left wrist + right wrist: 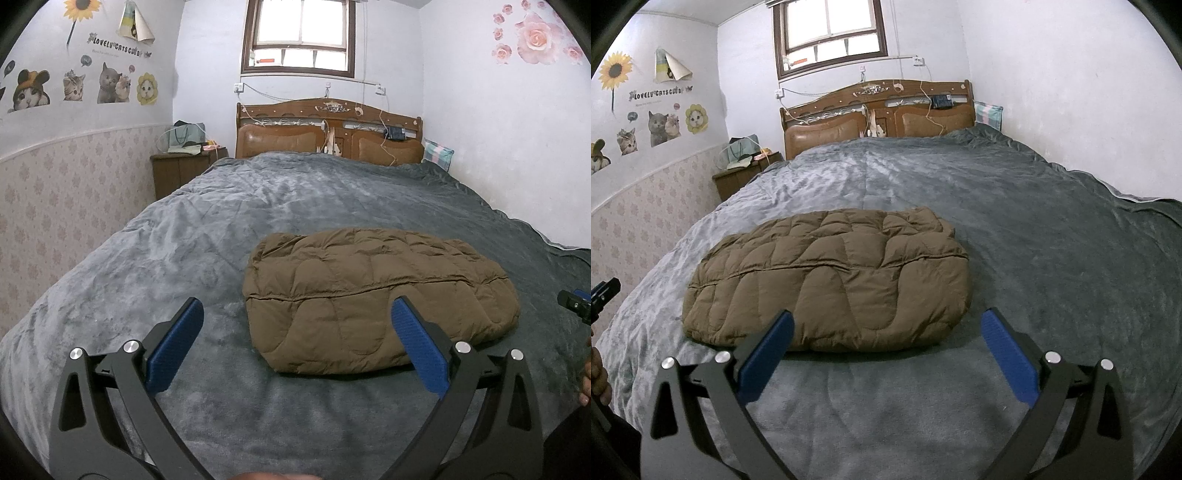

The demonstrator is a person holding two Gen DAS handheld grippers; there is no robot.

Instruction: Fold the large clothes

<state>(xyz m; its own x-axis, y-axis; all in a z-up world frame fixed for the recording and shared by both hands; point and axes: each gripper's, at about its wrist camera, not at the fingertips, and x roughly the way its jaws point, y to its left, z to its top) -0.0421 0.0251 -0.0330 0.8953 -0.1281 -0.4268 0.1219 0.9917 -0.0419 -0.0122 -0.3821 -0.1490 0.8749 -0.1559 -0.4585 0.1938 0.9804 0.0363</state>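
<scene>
A brown quilted down jacket lies folded into a thick oblong bundle on the grey bed cover. It also shows in the right wrist view. My left gripper is open and empty, held above the cover just in front of the bundle's near left edge. My right gripper is open and empty, held just in front of the bundle's near right edge. Neither gripper touches the jacket. The tip of the right gripper shows at the right edge of the left wrist view, and the tip of the left gripper at the left edge of the right wrist view.
The bed has a wooden headboard under a window. A wooden nightstand with bags stands at the bed's left. A pillow leans in the far right corner. Walls run close along both sides of the bed.
</scene>
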